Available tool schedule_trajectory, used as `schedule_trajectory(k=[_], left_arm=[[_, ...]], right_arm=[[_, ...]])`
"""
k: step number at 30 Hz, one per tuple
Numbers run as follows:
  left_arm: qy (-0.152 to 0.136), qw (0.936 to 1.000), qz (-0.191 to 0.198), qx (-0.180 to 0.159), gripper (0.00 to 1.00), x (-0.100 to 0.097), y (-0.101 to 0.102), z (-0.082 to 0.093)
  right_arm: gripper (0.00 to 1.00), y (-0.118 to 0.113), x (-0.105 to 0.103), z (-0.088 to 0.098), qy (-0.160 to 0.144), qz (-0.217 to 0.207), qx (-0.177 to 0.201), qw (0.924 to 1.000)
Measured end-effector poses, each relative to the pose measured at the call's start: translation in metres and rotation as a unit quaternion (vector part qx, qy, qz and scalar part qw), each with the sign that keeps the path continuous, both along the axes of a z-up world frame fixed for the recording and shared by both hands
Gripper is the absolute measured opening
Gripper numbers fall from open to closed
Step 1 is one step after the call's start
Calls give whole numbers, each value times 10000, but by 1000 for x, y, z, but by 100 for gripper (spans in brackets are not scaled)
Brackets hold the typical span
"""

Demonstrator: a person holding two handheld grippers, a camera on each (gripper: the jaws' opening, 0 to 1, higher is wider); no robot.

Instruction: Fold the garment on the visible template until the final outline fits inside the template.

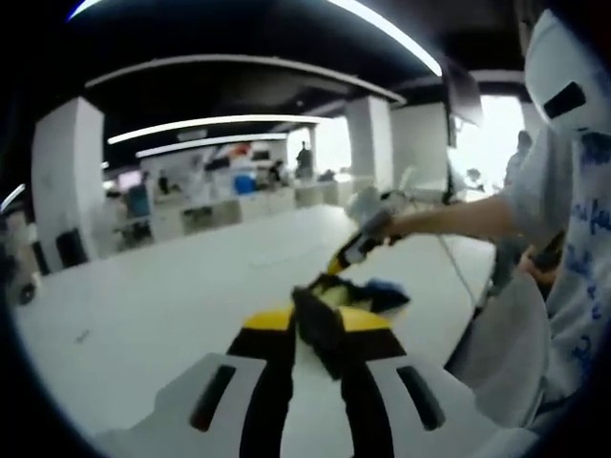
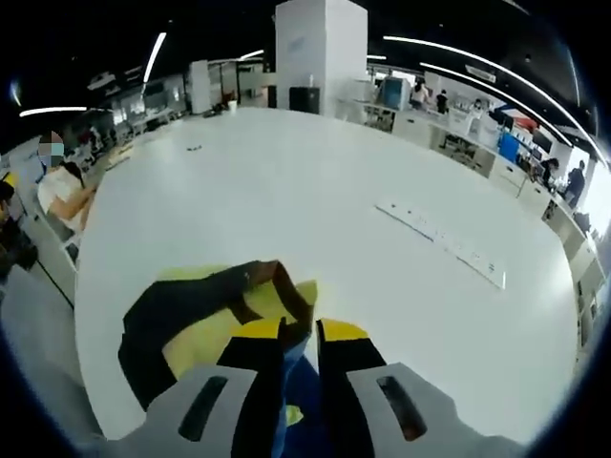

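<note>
My left gripper point(image 1: 318, 329) pinches the black-and-yellow garment point(image 2: 205, 315) in its jaws; my right gripper point(image 2: 299, 336) clamps its blue part (bunched) on the white counter point(image 2: 315, 191).

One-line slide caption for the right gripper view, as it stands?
Right gripper over a crumpled black, yellow and blue garment at the near edge of a white table.
</note>
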State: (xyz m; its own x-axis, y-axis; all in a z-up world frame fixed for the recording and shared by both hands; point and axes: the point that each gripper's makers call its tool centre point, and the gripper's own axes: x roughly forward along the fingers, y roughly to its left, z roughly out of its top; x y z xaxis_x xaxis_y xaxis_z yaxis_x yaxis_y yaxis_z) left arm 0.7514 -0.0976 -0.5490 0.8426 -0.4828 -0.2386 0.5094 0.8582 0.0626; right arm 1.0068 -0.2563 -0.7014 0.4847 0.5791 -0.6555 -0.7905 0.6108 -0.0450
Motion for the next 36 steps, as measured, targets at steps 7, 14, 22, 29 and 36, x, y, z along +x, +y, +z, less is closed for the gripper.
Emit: schedule_trajectory(k=[7, 14, 22, 29, 36], left_arm=[[17, 9999, 48, 102, 13, 8, -2, -1], [110, 9997, -136, 167, 16, 22, -13, -7], [78, 9988, -481, 42, 16, 50, -46, 2], [328, 9982, -442, 234, 8, 82, -63, -15], [828, 9942, -252, 641, 15, 122, -81, -56]], right_arm=[[12, 3, 1, -12, 259, 18, -1, 9997], [4, 2, -5, -13, 266, 71, -34, 9996], [4, 3, -10, -5, 195, 64, 124, 9997], [4, 7, -24, 11, 4, 113, 254, 9996], [4, 13, -41, 25, -201, 263, 407, 9986]])
